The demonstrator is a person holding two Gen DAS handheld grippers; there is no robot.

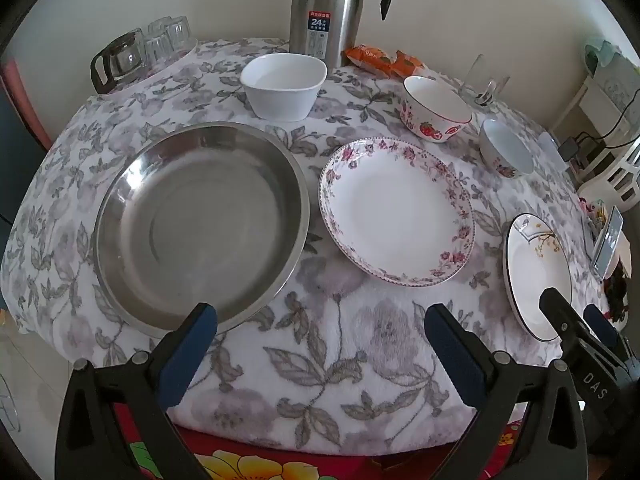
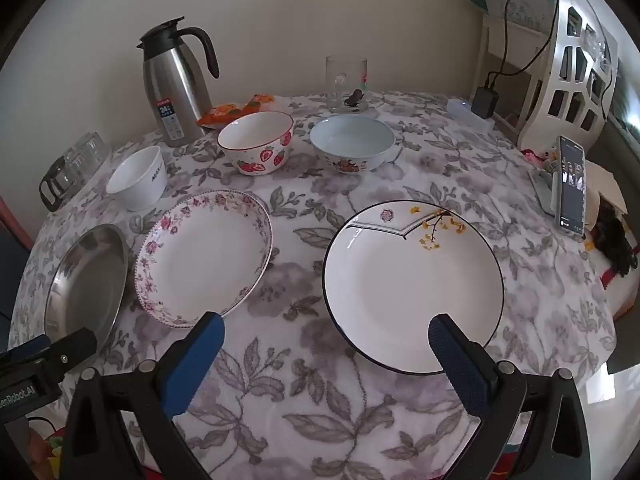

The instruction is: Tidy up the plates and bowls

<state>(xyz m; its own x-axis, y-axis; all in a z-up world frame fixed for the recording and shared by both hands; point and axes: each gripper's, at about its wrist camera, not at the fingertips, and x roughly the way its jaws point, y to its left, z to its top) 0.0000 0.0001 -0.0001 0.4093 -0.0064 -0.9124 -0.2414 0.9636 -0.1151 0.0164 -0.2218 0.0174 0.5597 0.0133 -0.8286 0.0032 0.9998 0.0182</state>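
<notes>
Nothing is gripped: left gripper [image 1: 320, 336] and right gripper [image 2: 326, 336] both gape empty. Steel pan [image 1: 200, 228] lies ahead-left of the left, ginkgo plate [image 2: 412, 284] just ahead of the right, likely first pick; bowls [image 2: 256, 142] beyond.

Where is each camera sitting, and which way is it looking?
Left wrist: sits on the left gripper, looking forward over the steel pan and floral plate; its open blue fingers show, and the right gripper at the right edge.
Right wrist: sits on the right gripper, facing the black-rimmed plate; its open fingers show, the left gripper at the left edge.
Shared: both plates, pan, three bowls, thermos.
</notes>
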